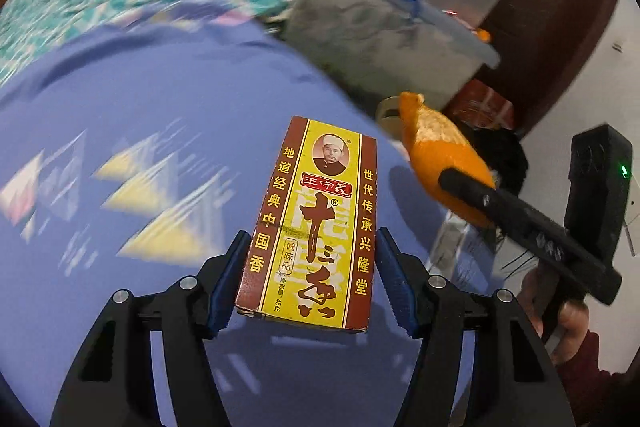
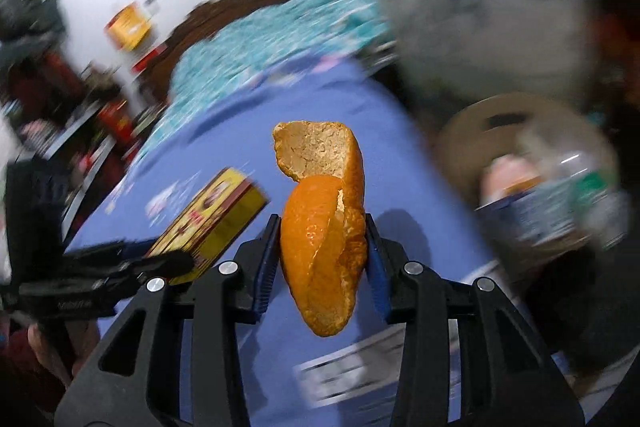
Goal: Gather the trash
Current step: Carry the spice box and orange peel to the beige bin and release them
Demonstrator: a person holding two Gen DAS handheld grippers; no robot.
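both hands carrying trash off the bed
left gripper (image 1: 310,267) pinches the box (image 1: 312,219), right gripper (image 2: 322,255) the peel (image 2: 324,251); next, drop both in the bin (image 2: 472,131) past the bed (image 1: 140,99) edge.

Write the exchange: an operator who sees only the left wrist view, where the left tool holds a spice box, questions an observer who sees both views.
Operator: Do both pads of the right tool press on the orange peel?
Observer: Yes. The right wrist view shows a blue pad against each side of it.
Operator: What lies beyond the peel?
Observer: A blurred round bin at the right, with what looks like a plastic bottle in it.
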